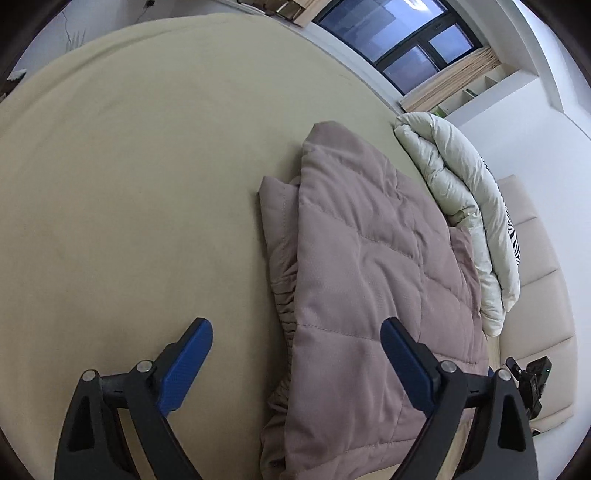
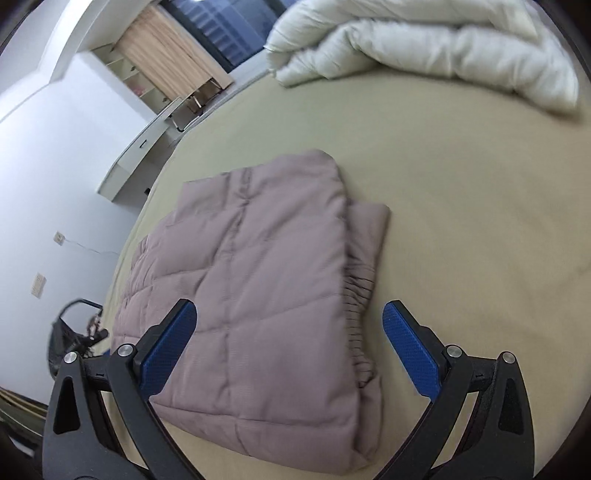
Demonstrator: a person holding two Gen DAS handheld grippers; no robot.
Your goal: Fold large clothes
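Left gripper [image 1: 297, 334] is spread wide, blue pads apart, gripping nothing; it hangs over the near left edge of the jacket [image 1: 369, 266], left finger [image 1: 186, 363] above bare bed sheet [image 1: 129, 184], right finger [image 1: 408, 365] above the quilted fabric. Whether the pads touch the fabric can't be told. Right gripper [image 2: 288, 319] is likewise released, jaws wide, nothing between them; it sits over the near end of the jacket [image 2: 258, 273], its left finger [image 2: 168, 345] above the quilted panel and its right finger [image 2: 412, 349] above the sheet [image 2: 480, 221] just right of the gathered hem. The jacket is a mauve-grey padded one, lying folded into a compact rectangular stack on the tan sheet, top layer smooth with stitched squares, a lower layer and an elastic ruched edge sticking out on one side. In the left wrist view a cream duvet [image 1: 461, 192] lies bunched right of the jacket, touching or nearly touching its far right edge, with a zebra-striped pillow [image 1: 513, 236] behind it and a padded headboard [image 1: 535, 295] further right. In the right wrist view the duvet [image 2: 424, 48] is far, well apart from the jacket. Window [image 1: 399, 33] with tan curtains [image 1: 450, 77] in the far background; white wall, socket and a dark basket [image 2: 70, 332] at the left in the right wrist view.
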